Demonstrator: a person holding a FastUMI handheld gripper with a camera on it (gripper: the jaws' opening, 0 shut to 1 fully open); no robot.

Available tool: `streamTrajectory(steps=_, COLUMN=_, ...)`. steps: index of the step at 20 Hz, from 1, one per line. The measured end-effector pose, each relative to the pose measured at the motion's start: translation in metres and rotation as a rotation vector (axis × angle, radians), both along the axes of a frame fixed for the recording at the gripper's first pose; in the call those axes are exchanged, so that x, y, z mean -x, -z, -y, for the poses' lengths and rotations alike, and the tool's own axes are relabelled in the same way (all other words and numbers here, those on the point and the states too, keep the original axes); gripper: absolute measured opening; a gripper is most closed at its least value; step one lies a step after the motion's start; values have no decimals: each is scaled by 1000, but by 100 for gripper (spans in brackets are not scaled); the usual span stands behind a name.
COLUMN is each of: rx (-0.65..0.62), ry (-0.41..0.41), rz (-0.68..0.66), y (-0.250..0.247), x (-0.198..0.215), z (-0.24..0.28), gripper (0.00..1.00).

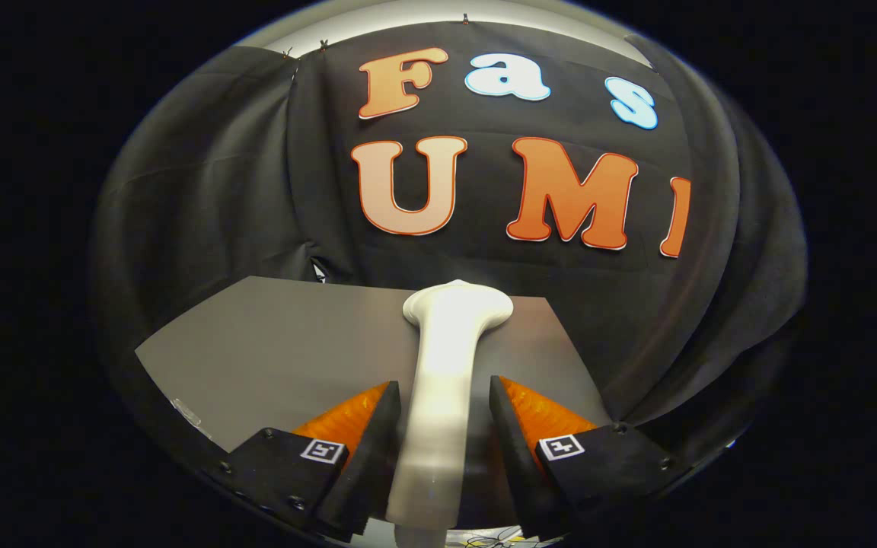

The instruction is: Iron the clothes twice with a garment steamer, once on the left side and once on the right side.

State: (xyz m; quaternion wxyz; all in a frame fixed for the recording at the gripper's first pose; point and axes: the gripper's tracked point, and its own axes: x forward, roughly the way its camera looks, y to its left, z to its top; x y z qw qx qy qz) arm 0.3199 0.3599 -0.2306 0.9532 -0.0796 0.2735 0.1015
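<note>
steamer (446, 358) upright between the tongs (444, 415), both fingers pinching its handle

The garment steamer (444, 380) is a glossy white, smooth-bodied tool standing in the lower middle of the frame. Its long, slim handle runs up from the bottom edge and widens at the top into a broad, rounded head that flares to both sides, near the centre of the frame. It stands nearly upright, leaning only slightly, and bright light glares off its handle and head.
</note>
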Motion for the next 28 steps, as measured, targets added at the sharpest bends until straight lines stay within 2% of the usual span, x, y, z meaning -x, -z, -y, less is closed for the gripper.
streamTrajectory(steps=4, rx=-5, ry=-6, rz=-23, y=5, x=-1, z=-4, gripper=78)
streamTrajectory(steps=6, rx=-5, ry=1, rz=-28, y=4, x=0, z=-2, gripper=70)
streamTrajectory(steps=8, rx=-17, ry=0, rz=-35, y=5, x=0, z=-3, gripper=58)
streamTrajectory(steps=10, rx=-84, ry=2, rz=-46, y=4, x=3, z=-8, gripper=54)
streamTrajectory(steps=11, rx=-111, ry=-3, rz=-46, y=6, x=3, z=-13, gripper=45)
streamTrajectory(steps=13, rx=-94, ry=-17, rz=-38, y=4, x=5, z=-12, gripper=42)
streamTrajectory(steps=18, rx=-109, ry=-46, rz=-13, y=-7, x=19, z=-12, gripper=42)
streamTrajectory(steps=28, rx=-131, ry=-156, rz=148, y=-92, x=80, z=6, gripper=41)
